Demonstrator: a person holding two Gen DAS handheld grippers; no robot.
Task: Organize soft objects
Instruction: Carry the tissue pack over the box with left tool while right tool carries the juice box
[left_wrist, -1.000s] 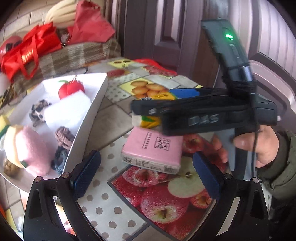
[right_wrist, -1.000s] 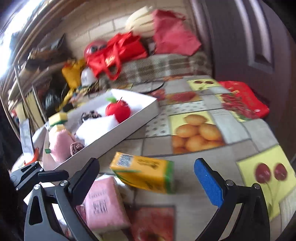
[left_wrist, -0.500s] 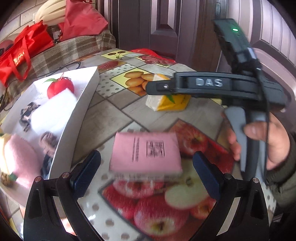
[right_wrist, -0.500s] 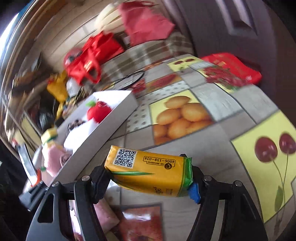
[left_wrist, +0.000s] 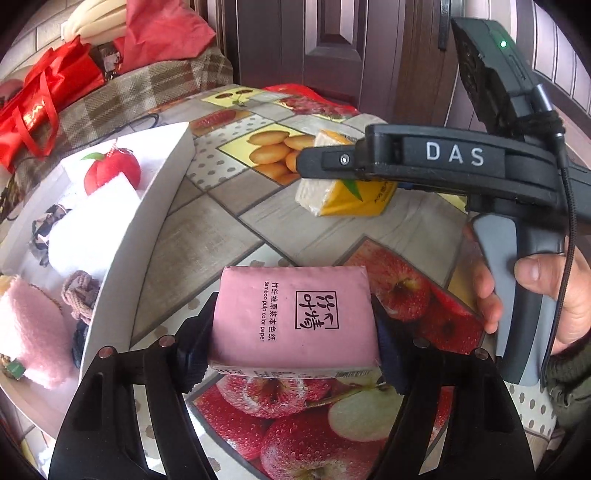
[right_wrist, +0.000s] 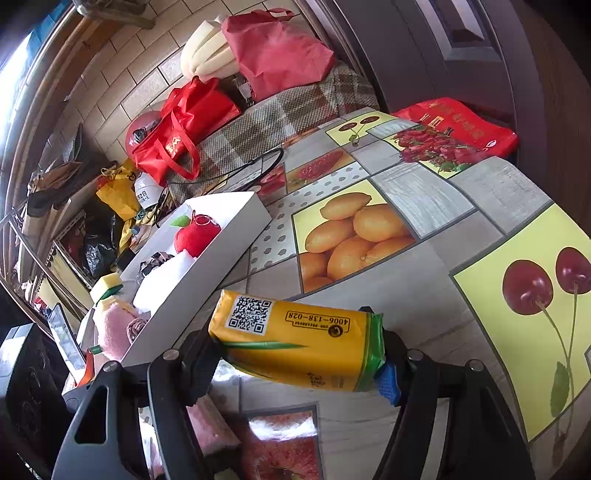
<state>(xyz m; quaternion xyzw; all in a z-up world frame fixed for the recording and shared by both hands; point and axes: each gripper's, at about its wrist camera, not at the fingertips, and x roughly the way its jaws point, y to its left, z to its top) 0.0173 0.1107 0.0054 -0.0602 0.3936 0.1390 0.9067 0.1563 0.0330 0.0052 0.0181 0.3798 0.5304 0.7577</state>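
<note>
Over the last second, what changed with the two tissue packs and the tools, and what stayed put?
Both tools went from open to gripping. The left tool has just closed on the pink tissue pack; the right tool closed earlier on the yellow tissue pack and rolled. Unchanged: the white box and the soft items inside it.

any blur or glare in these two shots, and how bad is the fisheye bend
Left wrist view: sharp, print on the pink tissue pack readable, edges bow strongly. Right wrist view: yellow tissue pack crisp, window at upper left blown out white, tablecloth lines curve.
</note>
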